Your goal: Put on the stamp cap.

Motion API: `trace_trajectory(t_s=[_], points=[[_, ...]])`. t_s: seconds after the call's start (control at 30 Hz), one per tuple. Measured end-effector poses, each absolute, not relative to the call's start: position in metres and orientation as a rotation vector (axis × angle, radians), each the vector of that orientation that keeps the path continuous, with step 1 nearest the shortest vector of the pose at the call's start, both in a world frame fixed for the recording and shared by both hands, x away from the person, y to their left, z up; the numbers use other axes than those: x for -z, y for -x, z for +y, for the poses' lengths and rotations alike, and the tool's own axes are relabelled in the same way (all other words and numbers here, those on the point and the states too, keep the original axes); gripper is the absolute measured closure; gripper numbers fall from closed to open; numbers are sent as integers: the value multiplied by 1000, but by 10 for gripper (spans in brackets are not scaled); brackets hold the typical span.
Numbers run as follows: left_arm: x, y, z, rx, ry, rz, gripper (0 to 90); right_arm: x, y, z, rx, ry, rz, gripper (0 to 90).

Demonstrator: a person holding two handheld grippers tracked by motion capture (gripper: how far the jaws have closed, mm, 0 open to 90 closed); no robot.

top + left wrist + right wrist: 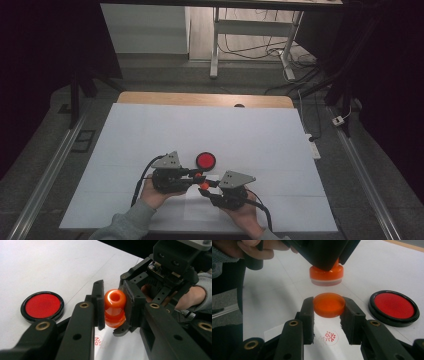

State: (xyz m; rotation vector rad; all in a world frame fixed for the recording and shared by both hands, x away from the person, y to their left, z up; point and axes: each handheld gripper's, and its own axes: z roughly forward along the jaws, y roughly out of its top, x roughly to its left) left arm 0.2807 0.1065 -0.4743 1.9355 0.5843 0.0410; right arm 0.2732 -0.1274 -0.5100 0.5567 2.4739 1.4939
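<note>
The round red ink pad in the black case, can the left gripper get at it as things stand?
Probably not just yet. The way to the round red ink pad in its black case looks open across bare white paper, but the left gripper is shut on the orange stamp.

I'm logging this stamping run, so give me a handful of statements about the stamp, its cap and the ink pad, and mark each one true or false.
1. The left gripper is shut on the orange stamp. True.
2. The right gripper grips the orange cap by its rim. True.
3. The cap is seated on the stamp's base. False: it sits apart from the stamp, with a gap between them in the right gripper view.
4. The ink pad is closed with a lid. False: its red ink surface is open to view.
5. A red stamped mark is on the white paper. True.
</note>
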Motion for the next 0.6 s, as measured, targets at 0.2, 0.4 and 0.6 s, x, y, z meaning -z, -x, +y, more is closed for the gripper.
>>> trace_trajectory(t_s=[0.2,0.4,0.6], points=[[477,-280,105,-35,-1942,582,722,510,-273,-125,-1495,-552,2474,644],[478,-280,101,-31,-1950,574,722,510,-272,-124,-1504,-551,2472,644],[479,-280,100,-25,-1951,573,722,510,-272,-123,-1501,-548,2474,644]])
